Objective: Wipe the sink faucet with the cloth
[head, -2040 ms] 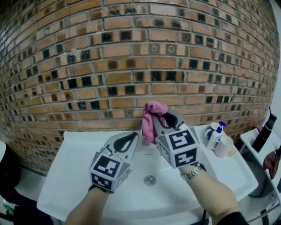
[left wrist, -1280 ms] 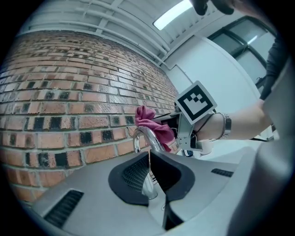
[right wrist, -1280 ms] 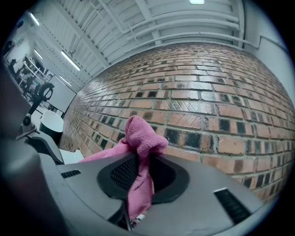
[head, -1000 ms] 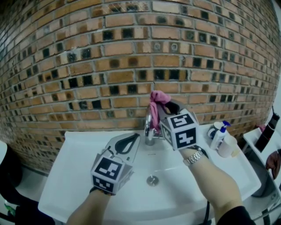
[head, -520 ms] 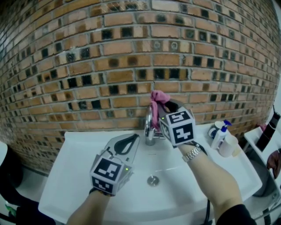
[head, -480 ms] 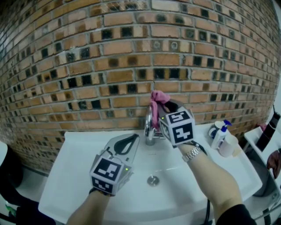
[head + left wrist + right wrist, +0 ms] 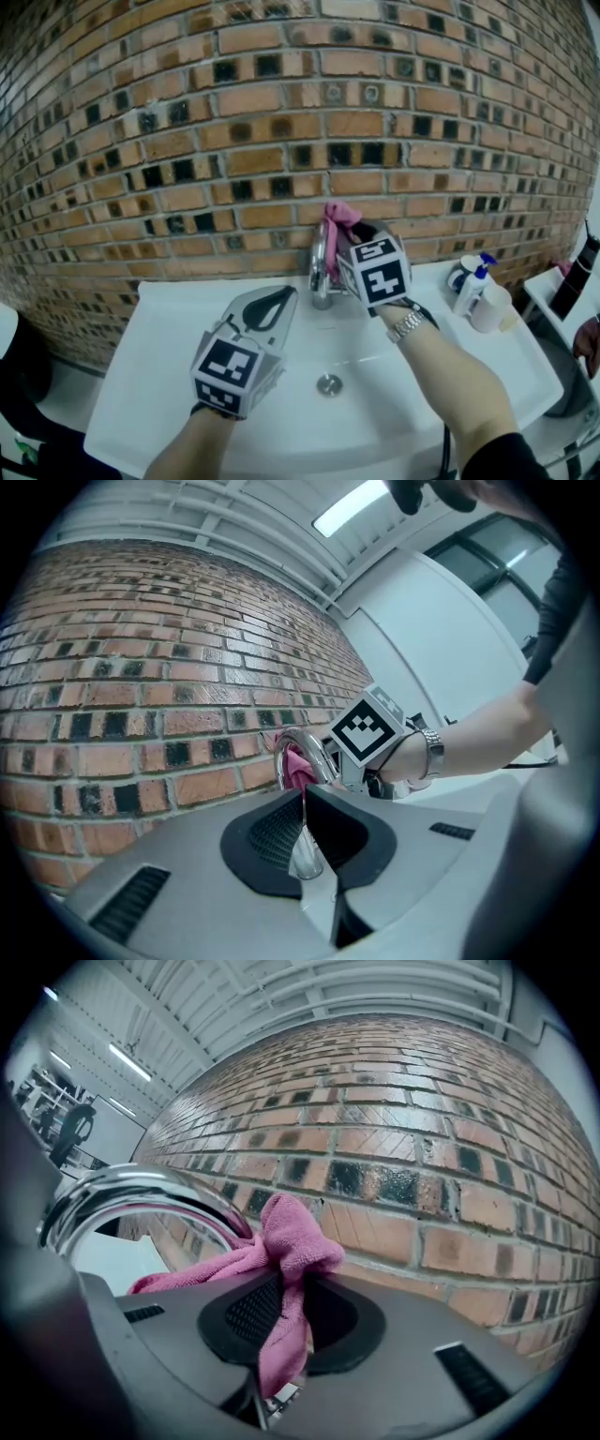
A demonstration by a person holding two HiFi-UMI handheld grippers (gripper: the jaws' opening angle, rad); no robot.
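The chrome faucet [image 7: 321,267] arches over the white sink [image 7: 187,328] at the brick wall. My right gripper [image 7: 342,230] is shut on the pink cloth [image 7: 337,217], which is pressed against the faucet's right side near the top of the arch. In the right gripper view the pink cloth [image 7: 286,1241] bunches out between the jaws beside the faucet's curved spout [image 7: 141,1194]. My left gripper [image 7: 281,292] hangs shut and empty over the basin, pointed at the faucet [image 7: 298,752], with the pink cloth [image 7: 298,769] showing behind the spout.
The drain [image 7: 328,383] lies at the basin's middle. A pump bottle [image 7: 467,286] and a white cup [image 7: 487,309] stand on the sink's right ledge. The brick wall [image 7: 234,141] rises directly behind the faucet. A dark bottle [image 7: 572,281] is at the far right.
My right gripper has carried the cloth up from in front of the faucet, over its arch and slightly down its right side. The left gripper has stayed in place.
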